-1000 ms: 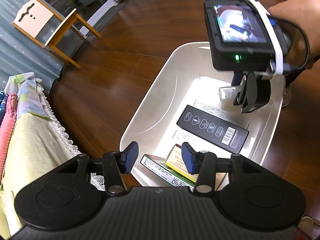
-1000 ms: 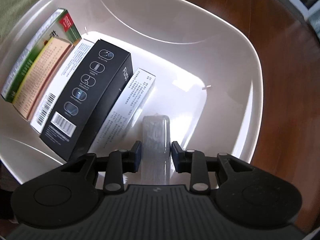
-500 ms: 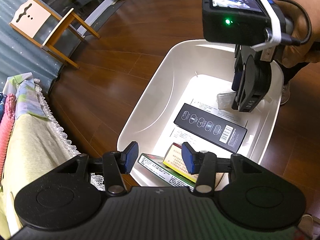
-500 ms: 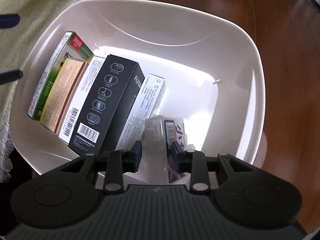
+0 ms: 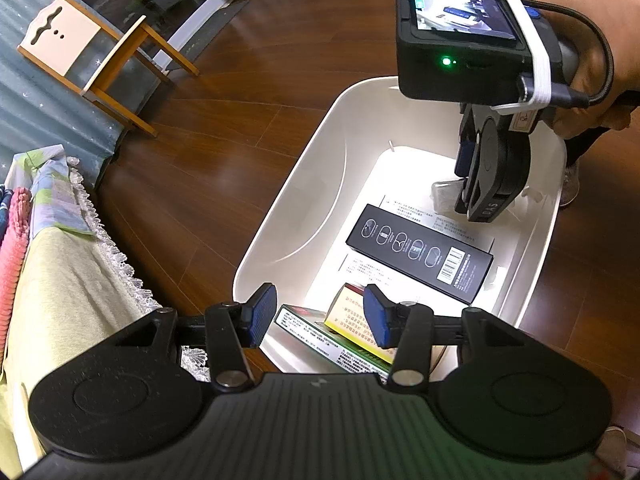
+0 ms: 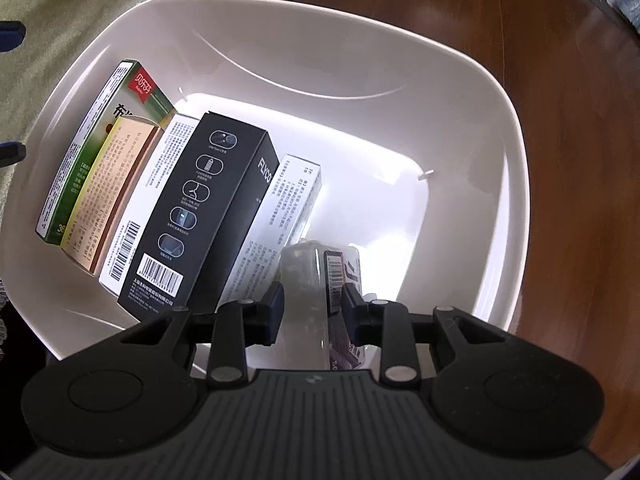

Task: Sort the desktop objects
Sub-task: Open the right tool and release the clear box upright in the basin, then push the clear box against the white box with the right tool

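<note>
Right hand-held gripper [image 6: 312, 306] sits low in the white bin [image 6: 472, 92], fingers closed on a clear-wrapped pack [image 6: 308, 280], not yet released. Left hand-held gripper [image 5: 316, 316] hovers at the bin edge, fingers spread, empty. Black box [image 6: 196, 216] and four other boxes already binned. Sorting looks nearly done; remaining surface items not visible.

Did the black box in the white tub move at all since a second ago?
No. The black box lies between the same white boxes in the white tub. Only the cameras moved, so the tub looks different.
</note>
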A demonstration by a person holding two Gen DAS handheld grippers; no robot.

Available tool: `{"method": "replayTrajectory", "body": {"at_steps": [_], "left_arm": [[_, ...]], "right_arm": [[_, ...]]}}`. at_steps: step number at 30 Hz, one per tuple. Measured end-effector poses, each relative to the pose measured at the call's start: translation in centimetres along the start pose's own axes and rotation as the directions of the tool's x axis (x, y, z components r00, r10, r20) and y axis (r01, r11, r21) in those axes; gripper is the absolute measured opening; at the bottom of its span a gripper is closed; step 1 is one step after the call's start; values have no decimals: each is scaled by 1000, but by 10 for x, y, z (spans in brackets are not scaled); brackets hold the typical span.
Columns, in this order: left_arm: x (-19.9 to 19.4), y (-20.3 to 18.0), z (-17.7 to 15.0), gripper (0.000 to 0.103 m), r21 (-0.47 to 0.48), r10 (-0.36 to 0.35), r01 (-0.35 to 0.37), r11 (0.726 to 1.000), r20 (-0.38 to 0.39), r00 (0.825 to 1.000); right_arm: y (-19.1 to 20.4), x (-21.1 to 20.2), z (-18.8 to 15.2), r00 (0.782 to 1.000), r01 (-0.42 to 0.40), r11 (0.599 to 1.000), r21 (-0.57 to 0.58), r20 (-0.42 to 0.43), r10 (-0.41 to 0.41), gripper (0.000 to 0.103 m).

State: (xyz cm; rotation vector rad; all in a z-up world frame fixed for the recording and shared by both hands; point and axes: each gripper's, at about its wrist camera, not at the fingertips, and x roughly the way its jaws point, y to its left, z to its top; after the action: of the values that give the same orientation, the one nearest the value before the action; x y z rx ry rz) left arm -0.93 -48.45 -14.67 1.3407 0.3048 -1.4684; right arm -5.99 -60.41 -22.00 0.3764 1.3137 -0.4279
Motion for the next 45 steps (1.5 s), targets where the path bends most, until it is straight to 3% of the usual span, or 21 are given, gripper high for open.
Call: {"method": "replayTrajectory", "body": {"at_steps": [5, 12, 19, 23, 34, 40, 45], "left_arm": [[0, -1, -1, 53, 6, 2, -2, 1000, -2, 1000], [0, -1, -2, 54, 6, 2, -2, 1000, -4, 1000], [1, -2, -1, 54, 13, -1, 1, 1000, -7, 1000], [1, -2, -1, 54, 13, -1, 1, 1000, -7, 1000], [3, -3, 0, 54, 25, 4, -4, 1000, -11, 1000], [3, -4, 2, 54, 27, 3, -3, 1000, -8, 1000], [4, -4, 2, 54, 28, 3, -3, 1000, -13, 1000]], "right_arm": [[-7, -3, 4, 999, 24, 999, 38, 27, -25, 25], [-19, -6, 6, 999, -43, 993, 109, 28, 40, 27], [-27, -16, 7, 999, -5, 994, 112, 52, -1, 27], [-27, 5, 14, 998, -11, 992, 130, 63, 3, 27], [-30, 3, 12, 997, 5, 989, 150, 74, -16, 28], [-25, 7, 13, 996, -55, 988, 147, 82, 43, 30], [-26, -1, 14, 996, -8, 990, 140, 86, -4, 29]]}}
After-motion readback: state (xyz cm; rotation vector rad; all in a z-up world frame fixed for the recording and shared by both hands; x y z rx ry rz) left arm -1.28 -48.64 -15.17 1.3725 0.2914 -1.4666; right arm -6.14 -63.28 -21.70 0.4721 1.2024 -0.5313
